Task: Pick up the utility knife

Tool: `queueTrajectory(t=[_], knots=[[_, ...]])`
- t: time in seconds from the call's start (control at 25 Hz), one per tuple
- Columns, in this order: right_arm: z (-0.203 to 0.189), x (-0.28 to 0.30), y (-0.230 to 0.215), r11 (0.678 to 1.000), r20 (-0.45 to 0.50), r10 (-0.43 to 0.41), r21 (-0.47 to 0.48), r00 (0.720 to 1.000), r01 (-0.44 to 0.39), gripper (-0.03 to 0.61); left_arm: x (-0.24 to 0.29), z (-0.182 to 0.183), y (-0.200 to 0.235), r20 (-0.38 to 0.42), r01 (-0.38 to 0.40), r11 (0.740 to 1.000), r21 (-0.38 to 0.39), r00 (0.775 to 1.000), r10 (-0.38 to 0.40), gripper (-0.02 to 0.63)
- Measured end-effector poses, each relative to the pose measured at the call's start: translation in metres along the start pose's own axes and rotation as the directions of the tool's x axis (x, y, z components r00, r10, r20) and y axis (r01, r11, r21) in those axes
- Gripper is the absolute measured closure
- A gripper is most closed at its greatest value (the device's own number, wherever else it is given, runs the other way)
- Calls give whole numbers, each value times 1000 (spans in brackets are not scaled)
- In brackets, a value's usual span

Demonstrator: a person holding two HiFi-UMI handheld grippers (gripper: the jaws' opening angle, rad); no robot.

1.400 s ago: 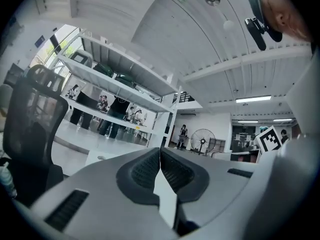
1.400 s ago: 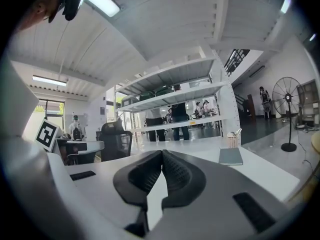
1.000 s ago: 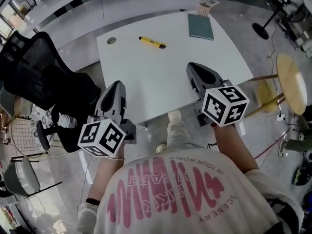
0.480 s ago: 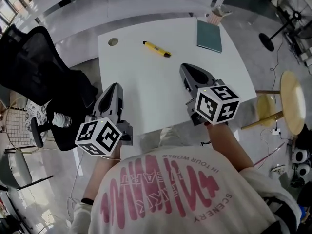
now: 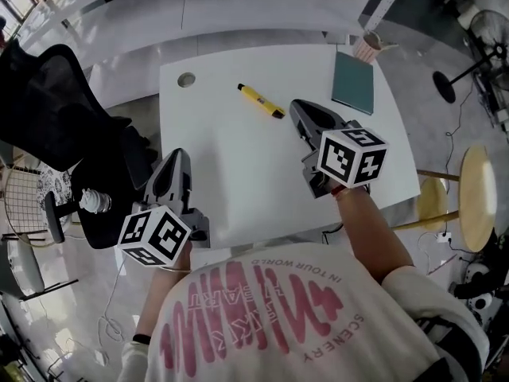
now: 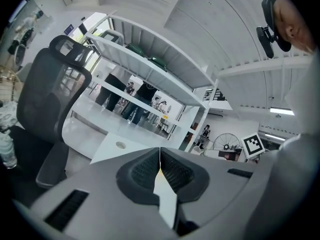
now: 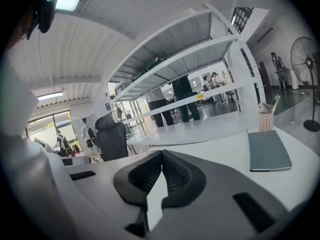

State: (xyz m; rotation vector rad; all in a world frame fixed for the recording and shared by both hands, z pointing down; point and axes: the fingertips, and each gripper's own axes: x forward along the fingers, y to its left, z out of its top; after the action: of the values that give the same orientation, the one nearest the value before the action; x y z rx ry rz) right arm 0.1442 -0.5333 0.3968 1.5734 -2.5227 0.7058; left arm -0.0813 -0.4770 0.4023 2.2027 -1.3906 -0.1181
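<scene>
Knife: the yellow utility knife (image 5: pixel 261 101) is lying flat and slantwise on the white table (image 5: pixel 231 173), toward its far side, with nothing touching it.
Right gripper: the right gripper (image 5: pixel 296 108) is hovering just beside the knife's dark end, its jaws pressed together and empty.
Left gripper: the left gripper (image 5: pixel 179 156) is hanging by the table's left edge, well apart from the knife, its jaws likewise pressed together on nothing.
Step in hand: judging by this, the person is making the approach; no grasp has begun.
Doing it well: the right jaws are needing to spread first, then turn so the pads straddle the slim body across its width near the middle, low against the tabletop.
Risk: closed tips are likely to push the knife along the smooth surface.
Surroundings: the teal notebook (image 5: pixel 353 83) is lying well clear.
</scene>
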Motion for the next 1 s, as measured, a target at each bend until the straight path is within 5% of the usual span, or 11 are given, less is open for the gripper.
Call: queueTrajectory(t=[0.36,0.68,1.0], knots=[[-24,76,-57,998,-149,49,51,988,-42,565,-1,-11,49,-20,-160,986,-53,987,160,589],[-73,111,-83,998,-335,63,16,940,-61,565,-23,-35,85,-66,-273,958,-82,961,269,589],[-91,134,-89,996,-393,59,-39,918,-81,401,-20,-42,91,-84,-282,955,-90,958,274,589]])
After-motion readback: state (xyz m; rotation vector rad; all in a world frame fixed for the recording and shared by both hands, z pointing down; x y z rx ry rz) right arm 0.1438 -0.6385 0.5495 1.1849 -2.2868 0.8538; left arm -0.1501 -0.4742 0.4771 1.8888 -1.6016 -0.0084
